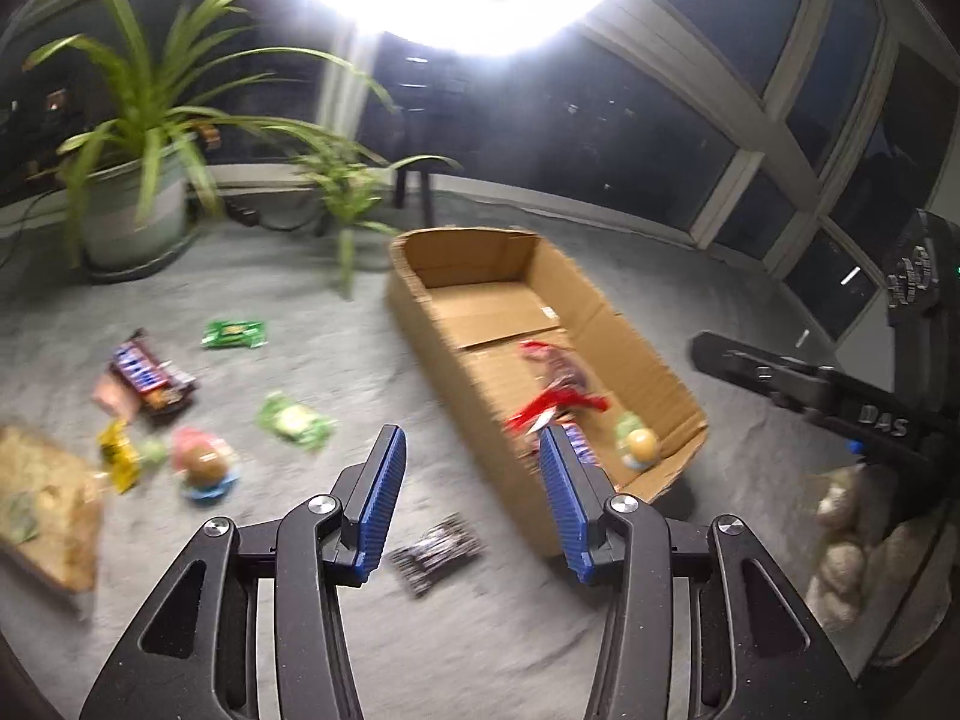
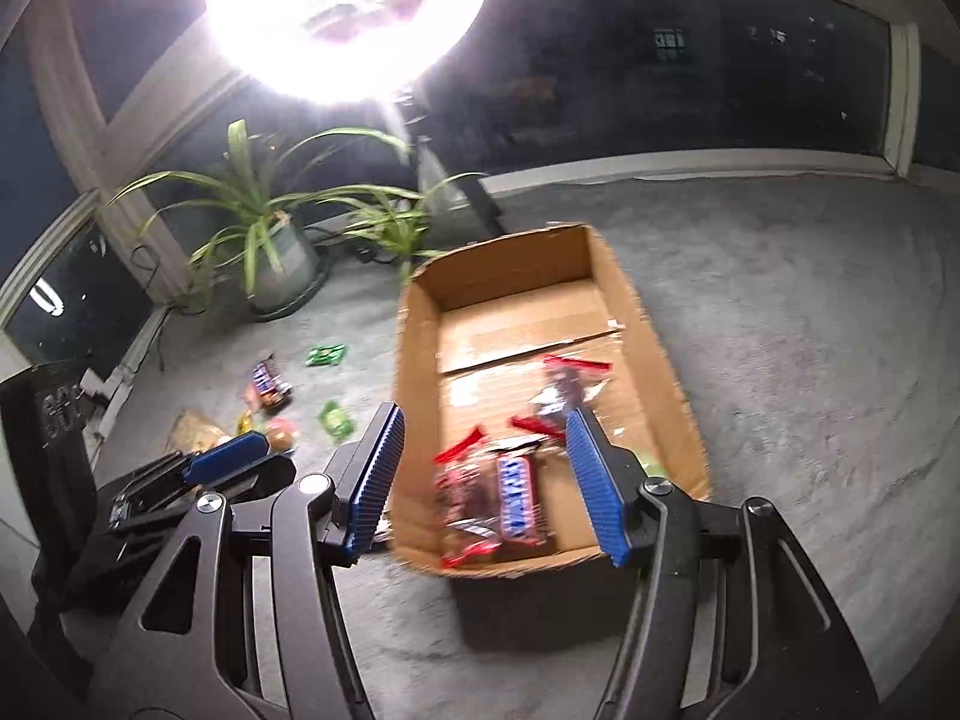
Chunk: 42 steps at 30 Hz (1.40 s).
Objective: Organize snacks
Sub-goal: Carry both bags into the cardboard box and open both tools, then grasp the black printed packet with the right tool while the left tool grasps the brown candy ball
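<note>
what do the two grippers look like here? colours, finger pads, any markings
Both match: the left gripper and right gripper have matte black linkage arms with cut-out slots, silver pivot bolts, and long blue ribbed pads. Seen from the left wrist view, the right unit's black body carries pale "DAS" lettering. No cables visible.

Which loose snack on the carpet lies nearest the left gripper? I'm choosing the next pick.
The dark striped packet, just below the left gripper fingers beside the cardboard box; the other loose snacks lie farther left.

Grey carpet [image 1: 372,324], cardboard box [image 1: 636,336], scattered snacks [image 1: 294,420], potted plant [image 1: 132,210]
</note>
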Tool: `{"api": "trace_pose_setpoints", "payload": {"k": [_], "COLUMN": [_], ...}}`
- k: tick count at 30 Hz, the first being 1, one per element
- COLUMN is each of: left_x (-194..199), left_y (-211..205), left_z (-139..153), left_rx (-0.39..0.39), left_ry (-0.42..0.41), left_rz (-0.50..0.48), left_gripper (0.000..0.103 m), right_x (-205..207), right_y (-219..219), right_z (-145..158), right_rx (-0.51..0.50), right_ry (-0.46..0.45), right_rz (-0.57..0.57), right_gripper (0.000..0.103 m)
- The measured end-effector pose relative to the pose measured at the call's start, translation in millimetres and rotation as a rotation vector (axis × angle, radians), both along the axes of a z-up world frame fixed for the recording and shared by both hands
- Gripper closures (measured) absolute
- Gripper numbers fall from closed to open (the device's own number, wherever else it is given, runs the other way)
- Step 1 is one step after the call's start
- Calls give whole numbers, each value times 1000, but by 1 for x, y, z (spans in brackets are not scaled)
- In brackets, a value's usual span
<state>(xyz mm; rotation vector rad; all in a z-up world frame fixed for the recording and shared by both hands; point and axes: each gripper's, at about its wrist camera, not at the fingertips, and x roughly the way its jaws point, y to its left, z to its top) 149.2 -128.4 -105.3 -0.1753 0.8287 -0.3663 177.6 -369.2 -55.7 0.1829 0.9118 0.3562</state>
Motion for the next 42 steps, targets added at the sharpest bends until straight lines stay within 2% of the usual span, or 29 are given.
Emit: {"api": "trace_pose_setpoints", "payload": {"k": [7, 14, 20, 27, 32, 42], "left_x": [-11, -15, -8, 4, 19, 43], "left_y": [55, 94, 105, 111, 113, 110], "left_z": [-4, -14, -28, -40, -46, -68], "left_rx": [30, 40, 24, 12, 25, 35], "left_ry": [17, 44, 82, 104, 109, 151], "left_rz": [69, 89, 68, 42, 17, -27], "left_gripper": [58, 58, 58, 58, 58, 58], "right_x": [-30, -50, -51, -41, -34, -17], "right_y": [46, 88, 108, 111, 113, 127], "right_z": [-2, -33, -66, -87, -98, -109], "right_rx": [13, 34, 7, -3, 2, -28], "right_ry": [9, 117, 193, 246, 275, 302], "right_rz": [93, 136, 91, 11, -56, -100], "right_gripper": [44, 44, 44, 44, 44, 45]}}
